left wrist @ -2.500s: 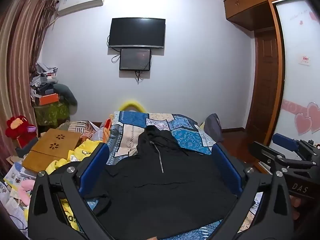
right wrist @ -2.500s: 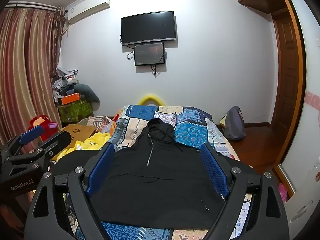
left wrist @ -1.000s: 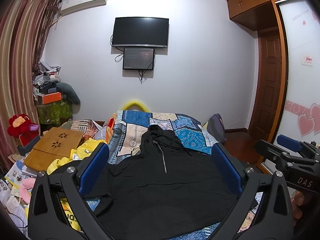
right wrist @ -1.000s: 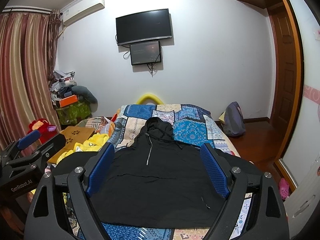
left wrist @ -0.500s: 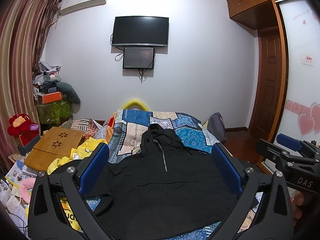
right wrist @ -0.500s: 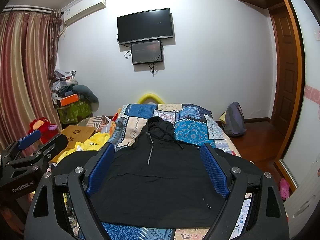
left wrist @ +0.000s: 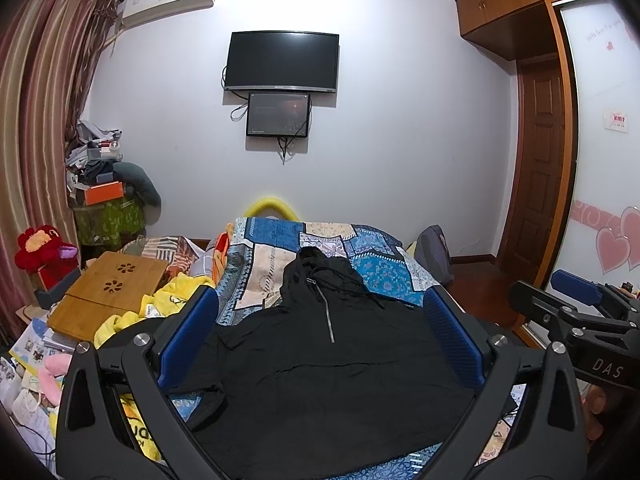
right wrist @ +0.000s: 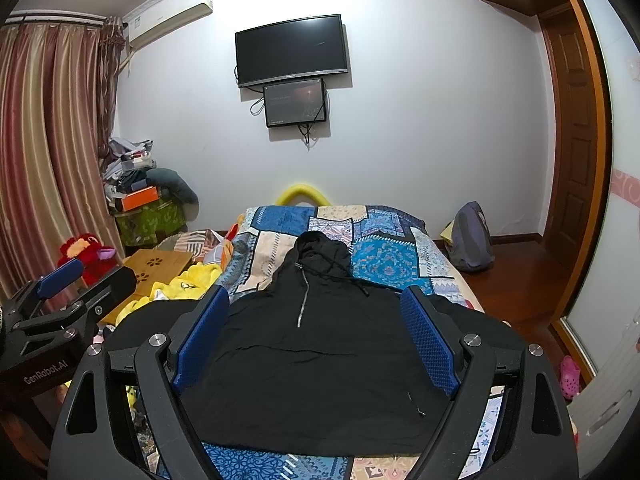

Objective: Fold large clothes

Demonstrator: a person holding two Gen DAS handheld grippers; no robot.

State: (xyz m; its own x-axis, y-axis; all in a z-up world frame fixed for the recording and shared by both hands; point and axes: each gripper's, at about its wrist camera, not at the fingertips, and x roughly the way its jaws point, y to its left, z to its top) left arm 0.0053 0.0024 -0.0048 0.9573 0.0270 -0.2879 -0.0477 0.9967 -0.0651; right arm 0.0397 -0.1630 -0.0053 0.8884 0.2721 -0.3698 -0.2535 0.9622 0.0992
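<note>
A large black hoodie lies spread flat, front up, on a bed with a blue patchwork cover. Its hood points toward the far wall and its short zip runs down the chest. My left gripper hovers open above the hoodie's near half, holding nothing. My right gripper is likewise open and empty over the garment. Each view catches the other gripper at its edge: the right gripper on the right, the left gripper on the left.
Left of the bed are yellow clothes, a wooden lap desk, a red plush toy and piled items by the curtain. A grey backpack sits on the wooden floor at the right. A TV hangs on the far wall.
Both grippers have shifted only slightly, with the views drifting a little. The hoodie lies as before and both grippers stay open.
</note>
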